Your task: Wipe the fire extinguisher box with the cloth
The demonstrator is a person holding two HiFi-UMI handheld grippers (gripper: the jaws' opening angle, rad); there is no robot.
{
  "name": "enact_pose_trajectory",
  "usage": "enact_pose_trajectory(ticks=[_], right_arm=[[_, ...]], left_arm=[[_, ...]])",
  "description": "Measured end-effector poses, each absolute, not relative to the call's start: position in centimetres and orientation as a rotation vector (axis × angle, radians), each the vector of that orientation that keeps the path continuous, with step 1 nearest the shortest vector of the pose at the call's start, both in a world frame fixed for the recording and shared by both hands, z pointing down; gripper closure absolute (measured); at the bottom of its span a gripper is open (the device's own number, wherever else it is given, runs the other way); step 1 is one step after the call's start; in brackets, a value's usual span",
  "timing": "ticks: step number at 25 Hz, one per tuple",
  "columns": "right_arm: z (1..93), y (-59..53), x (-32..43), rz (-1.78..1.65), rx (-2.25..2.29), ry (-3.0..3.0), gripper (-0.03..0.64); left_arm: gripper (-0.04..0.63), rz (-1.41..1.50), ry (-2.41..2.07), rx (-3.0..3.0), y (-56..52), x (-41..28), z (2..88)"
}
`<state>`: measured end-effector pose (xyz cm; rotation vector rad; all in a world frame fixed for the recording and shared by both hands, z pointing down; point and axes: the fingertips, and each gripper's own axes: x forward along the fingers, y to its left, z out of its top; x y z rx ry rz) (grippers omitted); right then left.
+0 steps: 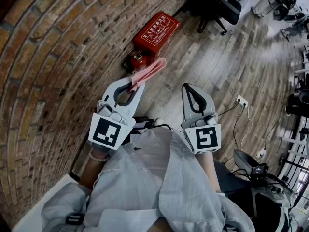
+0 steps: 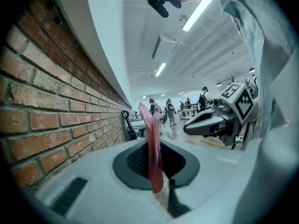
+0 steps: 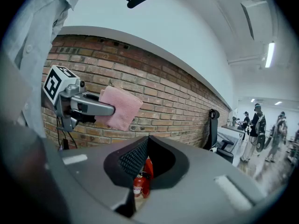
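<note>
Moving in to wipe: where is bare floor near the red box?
Bare floor lies right of the fire extinguisher box, up to the office chair. Crowded: an extinguisher at its near end by the wall; power strip at right.

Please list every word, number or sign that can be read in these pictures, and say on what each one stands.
Box lid: rows of white print, too small to read.
Extinguisher label: too small and blurred to read.
Marker cubes: black-and-white square patterns only, no words.
Nothing else in the three views carries readable text.
</note>
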<state>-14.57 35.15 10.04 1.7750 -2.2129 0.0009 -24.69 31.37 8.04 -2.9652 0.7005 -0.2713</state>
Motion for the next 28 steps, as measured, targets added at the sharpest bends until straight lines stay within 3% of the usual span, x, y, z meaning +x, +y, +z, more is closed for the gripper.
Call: enact_pose_trajectory(ticks=[28], right_arm=[[10.2,34.9,-15.6,0.005,1.859,-2.145,0.609]], left_arm=[[0.584,-0.240,0.630,-2.967,30.4,-26.3,8.1]])
